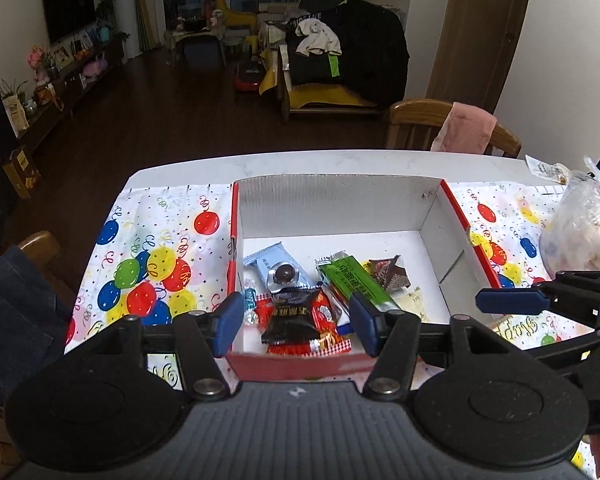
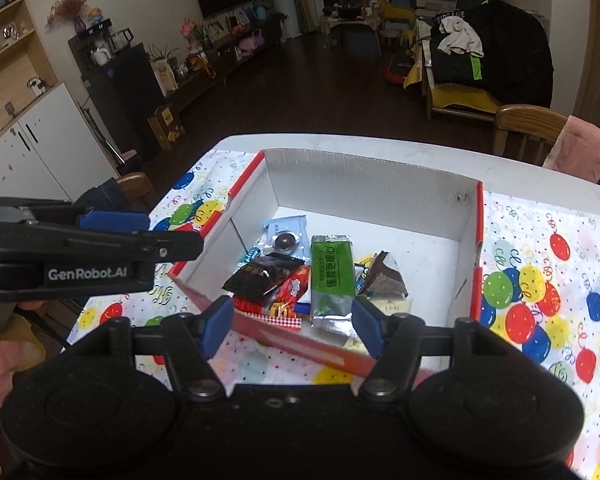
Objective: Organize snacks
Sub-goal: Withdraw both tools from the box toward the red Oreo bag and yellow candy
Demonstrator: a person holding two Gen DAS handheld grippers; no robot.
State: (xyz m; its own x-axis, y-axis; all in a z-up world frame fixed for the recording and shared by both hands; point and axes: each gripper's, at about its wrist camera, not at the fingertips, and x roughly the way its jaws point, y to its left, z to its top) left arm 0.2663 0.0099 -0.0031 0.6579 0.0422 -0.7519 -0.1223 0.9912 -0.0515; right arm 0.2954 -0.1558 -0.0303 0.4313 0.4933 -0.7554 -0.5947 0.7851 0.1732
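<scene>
While both jaws are spread and empty, the left gripper [image 1: 296, 322] and right gripper [image 2: 294, 326] are held above the box's near rim [image 1: 300, 362]; snacks [image 1: 300, 304] are heaped just beyond, on a balloon-print tablecloth [image 1: 152, 264].

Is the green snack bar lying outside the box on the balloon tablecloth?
No, the green snack bar lies inside the box among the other wrapped snacks.
</scene>
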